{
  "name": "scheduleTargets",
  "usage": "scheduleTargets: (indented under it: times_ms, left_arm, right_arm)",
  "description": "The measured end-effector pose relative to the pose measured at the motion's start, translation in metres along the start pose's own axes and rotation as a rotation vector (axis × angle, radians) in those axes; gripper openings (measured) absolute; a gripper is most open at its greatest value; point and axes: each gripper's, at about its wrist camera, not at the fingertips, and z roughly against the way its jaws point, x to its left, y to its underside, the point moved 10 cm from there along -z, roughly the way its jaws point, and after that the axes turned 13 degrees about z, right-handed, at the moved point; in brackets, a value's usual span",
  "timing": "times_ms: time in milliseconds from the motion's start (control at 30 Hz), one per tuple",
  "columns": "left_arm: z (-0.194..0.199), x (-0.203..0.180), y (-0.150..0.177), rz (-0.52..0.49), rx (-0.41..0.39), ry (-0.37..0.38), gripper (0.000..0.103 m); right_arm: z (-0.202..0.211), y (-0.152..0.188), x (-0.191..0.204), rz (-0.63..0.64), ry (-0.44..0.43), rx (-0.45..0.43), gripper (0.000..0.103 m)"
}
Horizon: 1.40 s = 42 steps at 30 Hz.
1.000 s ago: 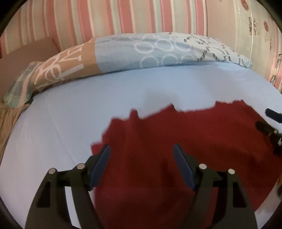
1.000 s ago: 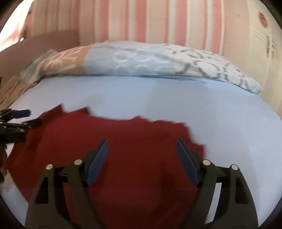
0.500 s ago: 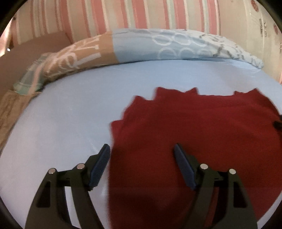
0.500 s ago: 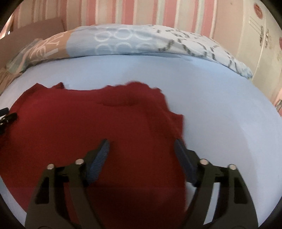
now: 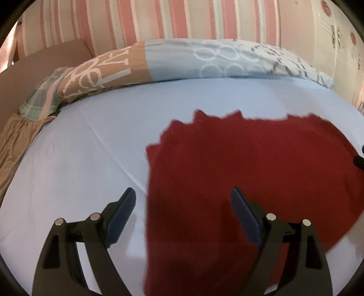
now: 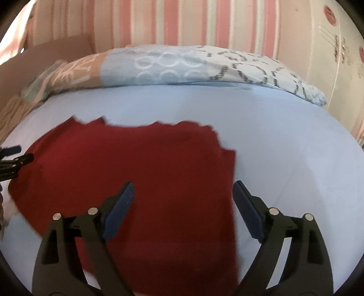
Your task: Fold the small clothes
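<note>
Left wrist view: left gripper (image 5: 183, 200) spread wide, holding nothing, straddling the left edge of the red garment (image 5: 245, 173), which lies flat on the light blue sheet (image 5: 91, 159). Patterned pillow (image 5: 182, 59) behind.

Right wrist view: right gripper (image 6: 183, 195) wide open, empty, over the garment's (image 6: 147, 173) right edge.

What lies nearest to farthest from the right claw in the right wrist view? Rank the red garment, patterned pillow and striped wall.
1. Red garment: under the open right claw, spreading left.
2. Patterned pillow: across the bed's far edge.
3. Striped wall: behind the pillow.
</note>
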Motion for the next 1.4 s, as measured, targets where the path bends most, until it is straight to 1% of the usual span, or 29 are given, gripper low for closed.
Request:
scheduleTargets:
  times_ms: [67, 133, 200, 267, 300, 367, 500, 600, 667, 733, 767, 867, 933, 1000, 1067, 1133, 1233, 1400]
  left_arm:
    - [0.002, -0.005, 0.016, -0.014, 0.020, -0.004, 0.086]
    - [0.001, -0.002, 0.032, -0.026, 0.036, -0.047, 0.086]
    - [0.001, 0.003, 0.037, -0.005, 0.040, -0.046, 0.087]
    - [-0.002, 0.015, 0.040, 0.044, 0.064, -0.039, 0.088]
    - [-0.005, 0.021, 0.041, 0.070, 0.074, -0.031, 0.093]
    - [-0.010, 0.026, 0.043, 0.096, 0.086, -0.035, 0.097]
    - [-0.015, 0.025, 0.046, 0.073, 0.087, -0.068, 0.102]
    - [-0.013, 0.025, 0.045, 0.070, 0.087, -0.071, 0.102]
    - [-0.010, 0.021, 0.043, 0.038, 0.081, -0.079, 0.101]
    - [-0.002, 0.015, 0.040, 0.007, 0.074, -0.083, 0.101]
    - [0.002, 0.011, 0.039, -0.001, 0.071, -0.081, 0.101]
    - [0.013, -0.003, 0.041, -0.002, 0.074, -0.063, 0.101]
    - [0.015, -0.013, 0.047, -0.017, 0.078, -0.059, 0.101]
    - [0.017, -0.020, 0.051, -0.036, 0.074, -0.069, 0.101]
    - [0.017, -0.024, 0.055, -0.036, 0.079, -0.069, 0.101]
    - [0.014, -0.024, 0.057, -0.014, 0.096, -0.059, 0.101]
    - [0.017, -0.025, 0.053, 0.018, 0.099, -0.033, 0.101]
    - [0.024, -0.028, 0.048, 0.051, 0.106, -0.015, 0.101]
  right_arm:
    - [-0.002, 0.015, 0.016, 0.021, -0.006, 0.040, 0.089]
    - [-0.004, 0.029, 0.022, 0.034, 0.000, 0.073, 0.089]
    - [-0.003, 0.037, 0.014, 0.010, 0.011, 0.082, 0.089]
    - [-0.004, 0.043, 0.000, -0.029, 0.023, 0.104, 0.088]
    - [-0.006, 0.047, -0.005, -0.045, 0.024, 0.117, 0.088]
    - [-0.010, 0.054, -0.009, -0.071, 0.006, 0.133, 0.087]
    - [-0.016, 0.057, -0.004, -0.039, 0.035, 0.155, 0.090]
    - [-0.011, 0.052, -0.002, -0.043, 0.018, 0.148, 0.090]
    - [0.006, 0.041, 0.003, -0.039, -0.028, 0.102, 0.091]
    - [0.020, 0.033, 0.002, -0.045, -0.032, 0.067, 0.100]
    - [0.027, 0.031, 0.000, -0.055, -0.033, 0.053, 0.100]
    - [0.033, 0.036, 0.002, -0.075, -0.055, 0.077, 0.100]
    - [0.037, 0.047, 0.005, -0.054, -0.038, 0.096, 0.100]
    - [0.039, 0.067, 0.005, -0.045, -0.023, 0.143, 0.100]
    - [0.039, 0.081, 0.003, -0.066, -0.023, 0.167, 0.100]
    - [0.043, 0.091, -0.002, -0.108, -0.034, 0.177, 0.100]
    - [0.045, 0.096, -0.009, -0.151, -0.038, 0.176, 0.100]
    - [0.045, 0.089, -0.015, -0.191, -0.035, 0.167, 0.100]
